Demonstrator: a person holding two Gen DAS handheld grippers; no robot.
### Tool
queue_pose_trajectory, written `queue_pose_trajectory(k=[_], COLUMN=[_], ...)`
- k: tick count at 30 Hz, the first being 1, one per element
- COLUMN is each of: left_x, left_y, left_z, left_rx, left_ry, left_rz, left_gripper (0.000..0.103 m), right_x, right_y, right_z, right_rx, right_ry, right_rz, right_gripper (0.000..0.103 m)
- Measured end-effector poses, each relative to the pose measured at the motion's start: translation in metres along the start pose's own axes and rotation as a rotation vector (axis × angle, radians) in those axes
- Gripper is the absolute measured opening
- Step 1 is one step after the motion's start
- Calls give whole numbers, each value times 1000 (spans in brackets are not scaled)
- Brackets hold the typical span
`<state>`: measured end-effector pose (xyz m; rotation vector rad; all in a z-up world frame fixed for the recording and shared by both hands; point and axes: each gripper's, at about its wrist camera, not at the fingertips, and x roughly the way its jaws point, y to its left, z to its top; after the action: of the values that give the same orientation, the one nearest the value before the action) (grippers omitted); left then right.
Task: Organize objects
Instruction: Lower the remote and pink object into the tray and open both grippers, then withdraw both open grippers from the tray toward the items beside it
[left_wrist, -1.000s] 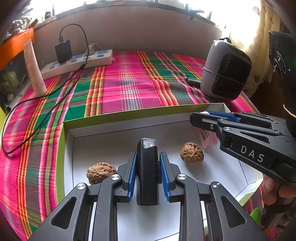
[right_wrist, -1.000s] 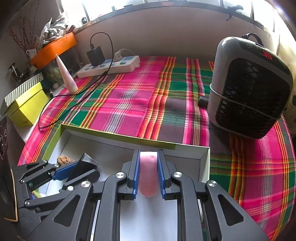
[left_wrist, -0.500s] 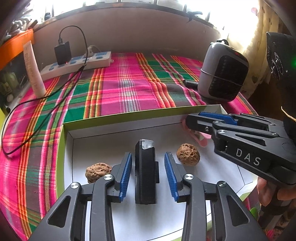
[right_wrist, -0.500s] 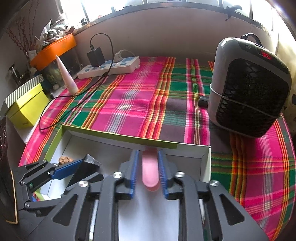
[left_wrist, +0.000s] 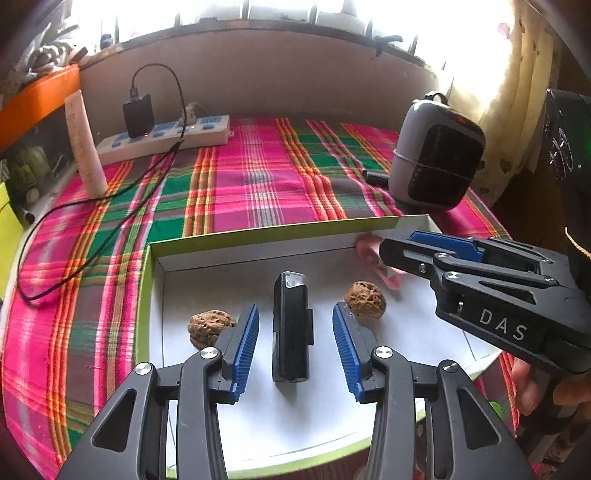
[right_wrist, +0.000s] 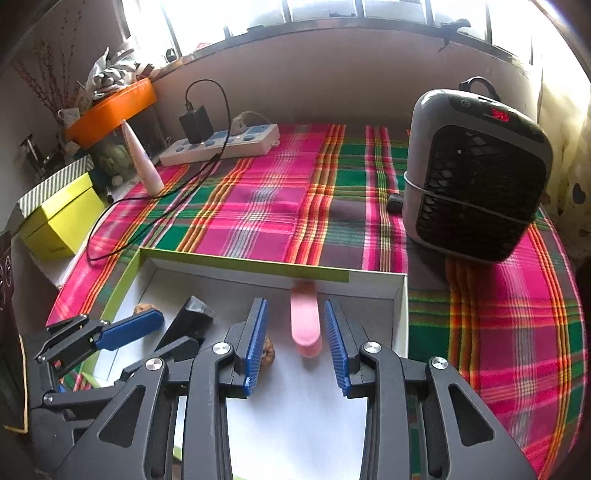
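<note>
Ribbed blue fingers (left_wrist: 245, 343) of the left gripper (left_wrist: 295, 347) spread clear of a black rectangular device (left_wrist: 290, 328), as the right gripper (right_wrist: 297, 343) gapes around a smooth pink tube (right_wrist: 304, 319) in a white-lined box (left_wrist: 258, 236).

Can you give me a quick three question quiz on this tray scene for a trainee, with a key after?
1. True or false: the left gripper is clamped on the black rectangular device with a clear tip.
2. Which item lies between the open fingers of the right gripper? A) a brown wrinkled walnut B) the pink rounded oblong piece C) a white tube
3. How many brown wrinkled walnuts lie in the white shallow box with green rim, seen from the left wrist?

Key: 1 false, the jaws stand open beside it. 2 B. 3 two, one left of the device, one right.
</note>
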<state>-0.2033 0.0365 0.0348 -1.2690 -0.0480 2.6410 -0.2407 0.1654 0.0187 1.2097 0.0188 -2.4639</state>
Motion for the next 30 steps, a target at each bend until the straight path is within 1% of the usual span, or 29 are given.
queue_pose_trajectory(k=[11,13,16,19,22,30], left_x=[-30,-35,-43,-51,-57,-71], left_y=[-2,-3,-2,-4,-4,-5], left_z=[-10,-13,-18,-24,-29,-46], left_rx=[-3,2,-10,-1,-7,-15], left_ry=[-52,-60,-65,-83,-84,-91], left_rz=[8,17,11,34,23,32], left_gripper=[41,41,41,41,41,41], right_x=[-27,-31,-38,-44,-50,-63], right_y=[8,11,14,15,18,26], right_z=[-18,-22,-28,-34,-41,-61], right_rx=[18,14,11,14,12,-3], right_ry=[-43,-50,-63,-71,-82,-103], right_rz=[6,-3,-11,-10,-21,-47], right_gripper=[34,34,34,34,34,34])
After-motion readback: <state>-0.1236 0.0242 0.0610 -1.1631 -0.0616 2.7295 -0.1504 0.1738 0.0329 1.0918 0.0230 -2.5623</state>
